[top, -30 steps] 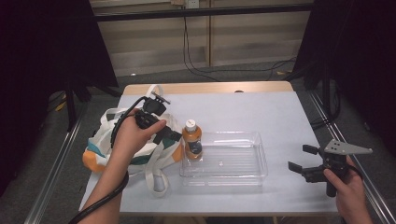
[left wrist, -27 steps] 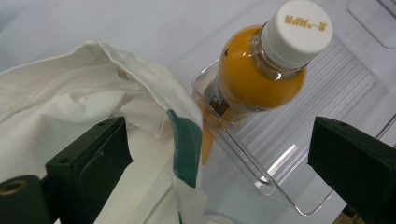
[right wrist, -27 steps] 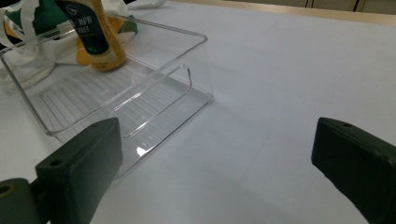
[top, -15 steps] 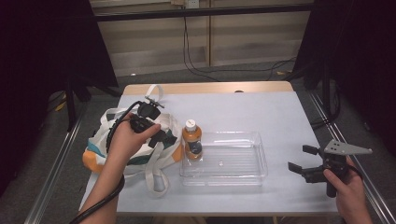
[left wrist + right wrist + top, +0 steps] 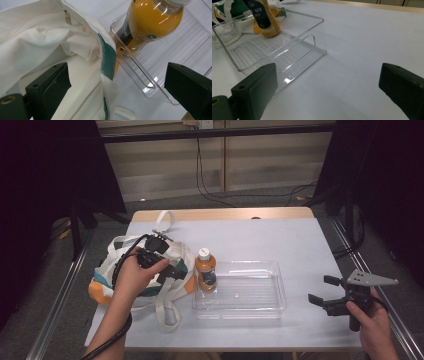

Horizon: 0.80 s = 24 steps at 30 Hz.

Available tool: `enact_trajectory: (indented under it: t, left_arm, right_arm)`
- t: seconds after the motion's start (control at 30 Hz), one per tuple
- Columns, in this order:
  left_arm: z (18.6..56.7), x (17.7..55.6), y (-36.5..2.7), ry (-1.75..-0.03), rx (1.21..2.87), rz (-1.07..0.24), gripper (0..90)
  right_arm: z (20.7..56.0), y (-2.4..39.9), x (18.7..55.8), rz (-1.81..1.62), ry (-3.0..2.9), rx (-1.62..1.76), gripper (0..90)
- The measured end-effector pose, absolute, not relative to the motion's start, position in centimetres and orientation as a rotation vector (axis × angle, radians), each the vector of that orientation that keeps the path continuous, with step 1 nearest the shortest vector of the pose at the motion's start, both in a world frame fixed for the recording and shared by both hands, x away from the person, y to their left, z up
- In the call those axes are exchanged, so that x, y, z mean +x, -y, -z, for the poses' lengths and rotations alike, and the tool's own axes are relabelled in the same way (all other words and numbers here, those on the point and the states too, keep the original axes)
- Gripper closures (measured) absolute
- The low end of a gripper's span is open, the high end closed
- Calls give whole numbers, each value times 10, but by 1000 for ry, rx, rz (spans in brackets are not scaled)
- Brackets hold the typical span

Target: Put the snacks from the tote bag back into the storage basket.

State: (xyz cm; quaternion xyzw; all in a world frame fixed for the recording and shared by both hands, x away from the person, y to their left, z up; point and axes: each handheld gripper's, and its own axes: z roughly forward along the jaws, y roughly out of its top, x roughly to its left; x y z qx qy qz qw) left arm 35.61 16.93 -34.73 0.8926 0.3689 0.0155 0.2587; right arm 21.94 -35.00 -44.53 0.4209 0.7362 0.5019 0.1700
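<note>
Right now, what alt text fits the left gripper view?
Open left gripper over a white bag with green trim, beside a clear tray that holds a bottle of orange drink.

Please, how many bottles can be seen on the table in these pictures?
1. The orange bottle stands upright at the left end of the clear tray, beside the white bag. More bottles may be hidden inside the bag; its inside cannot be seen fully.

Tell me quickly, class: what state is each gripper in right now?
Left gripper: open, holding nothing, jaws spread over the edge of the cloth bag.
Right gripper: open, holding nothing, above the table beside the clear tray.
</note>
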Motion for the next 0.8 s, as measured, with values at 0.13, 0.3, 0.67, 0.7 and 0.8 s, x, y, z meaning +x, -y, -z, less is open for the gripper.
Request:
enact_trajectory:
  t: [0.13, 0.3, 0.67, 0.7, 0.8]
  left_arm:
    - [352, 354, -170, -1010, 2409, -44, 62]
    - [357, 353, -172, -1007, 2416, -43, 63]
    - [369, 349, -175, -1033, 2389, -32, 62]
    - [369, 350, -177, -1007, 2408, -34, 62]
    - [370, 349, -179, -1009, 2394, -26, 62]
  right_arm:
    - [445, 350, 219, -1425, -2092, 1196, 18]
    - [445, 350, 219, -1425, -2095, 1194, 18]
    - [445, 349, 219, -1422, -2096, 1196, 18]
    - [446, 349, 219, -1421, -2098, 1191, 18]
    - [446, 348, 219, -1421, -2101, 1196, 18]
